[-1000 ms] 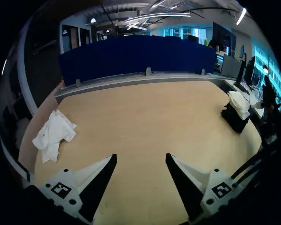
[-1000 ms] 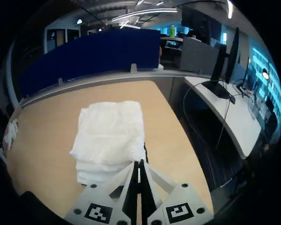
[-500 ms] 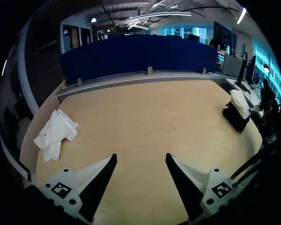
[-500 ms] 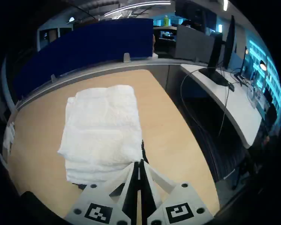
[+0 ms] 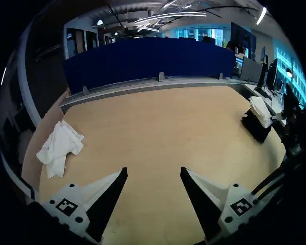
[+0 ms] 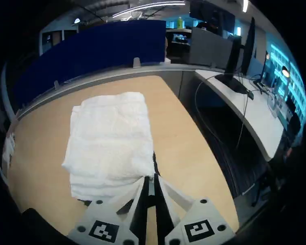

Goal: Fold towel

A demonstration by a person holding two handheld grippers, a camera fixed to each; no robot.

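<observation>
In the left gripper view, a crumpled white towel is seen at the left edge of the frame, lying loose on the wooden table close to its rounded left border. At the bottom centre, the left gripper is held over bare tabletop with its two fingers spread wide apart and nothing between them. A blue partition is set along the far side of the table, across the upper middle of the frame. At the right edge, a stack of folded white towels is seen resting on a black block, well apart from the crumpled towel (the whole width of the table lies between them).

In the right gripper view, the same stack is spread from the centre toward the left of the frame, several folded layers showing along its near edge and slivers of the black block showing under it. At the bottom centre, the right gripper is seen with its fingers drawn together, the tips meeting at the near right corner of the stack; whether any cloth is pinched between them cannot be told. To the right, beyond the table's edge, a white desk carrying a monitor is visible.
</observation>
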